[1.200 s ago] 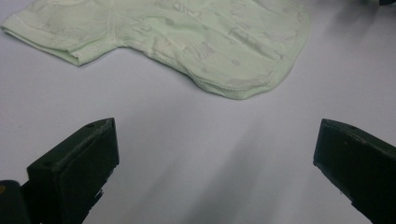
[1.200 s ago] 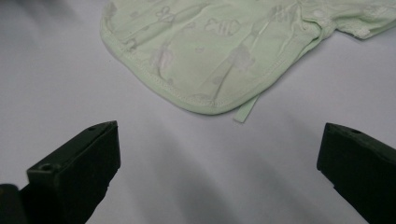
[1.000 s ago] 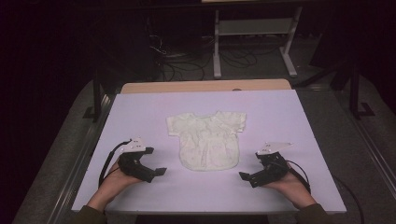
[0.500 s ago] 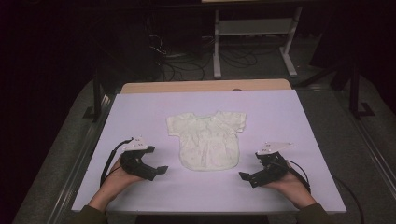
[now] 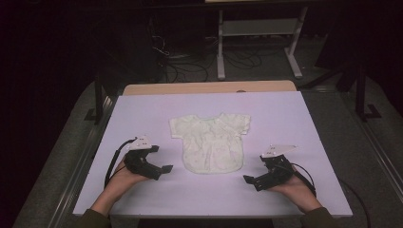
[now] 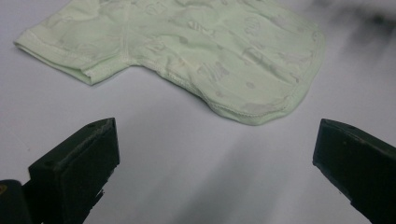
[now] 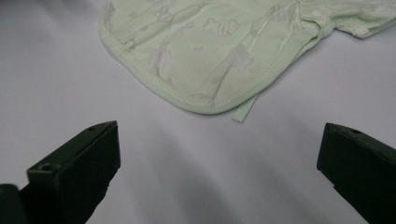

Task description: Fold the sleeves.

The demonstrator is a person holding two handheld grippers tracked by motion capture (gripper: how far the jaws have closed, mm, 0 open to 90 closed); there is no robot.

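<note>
while pale green baby shirt [image 5: 211, 141] lies flat on table [image 5: 294, 114], left gripper [image 5: 160, 169] and right gripper [image 5: 252, 180] gape wide, empty.

A shirt [image 5: 210, 142] lies flat on the middle of the table [image 5: 304, 114], collar toward the far edge, hem toward the near edge. The left gripper [image 5: 164, 169] sits near the shirt's near-left corner, apart from it. The right gripper [image 5: 248, 179] sits near the near-right corner, also apart. Beyond the table's far edge, cables [image 5: 185, 61] lie on the floor, with a stand [image 5: 256, 28] to their right.
</note>
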